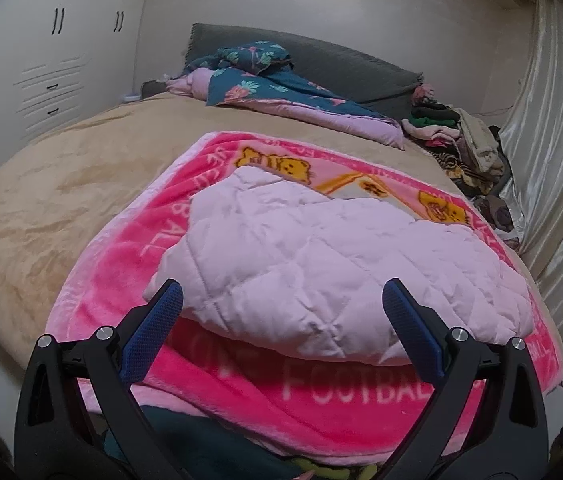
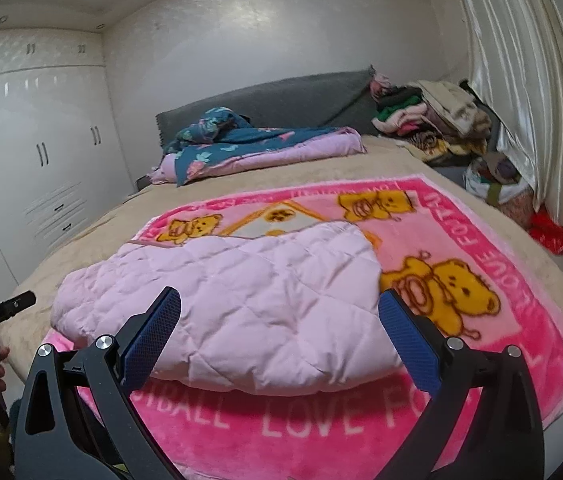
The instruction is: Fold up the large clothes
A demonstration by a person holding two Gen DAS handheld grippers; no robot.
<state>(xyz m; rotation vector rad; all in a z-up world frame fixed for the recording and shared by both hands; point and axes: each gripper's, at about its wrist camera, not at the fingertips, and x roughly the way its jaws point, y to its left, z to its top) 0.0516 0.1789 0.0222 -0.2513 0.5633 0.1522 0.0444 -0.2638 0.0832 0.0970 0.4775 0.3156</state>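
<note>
A pale pink quilted garment (image 1: pixel 321 248) lies folded in a thick bundle on a bright pink bear-print blanket (image 1: pixel 113 264) spread over the bed. My left gripper (image 1: pixel 281 296) hovers open at the bundle's near edge, with its blue pads on either side and nothing between them. In the right wrist view the same quilted garment (image 2: pixel 233 296) sits left of centre on the pink blanket (image 2: pixel 521 280). My right gripper (image 2: pixel 279 304) is open too, just short of the fold's near edge. Each view catches the other gripper's black tip at its border.
The bed has a beige cover (image 1: pixel 61 184) and a grey headboard (image 2: pixel 281 96). A teal floral quilt (image 2: pixel 241 140) lies near the head. A pile of clothes (image 2: pixel 429 120) fills the far right corner beside a white curtain (image 2: pixel 529 100). White wardrobes (image 2: pixel 33 160) stand left.
</note>
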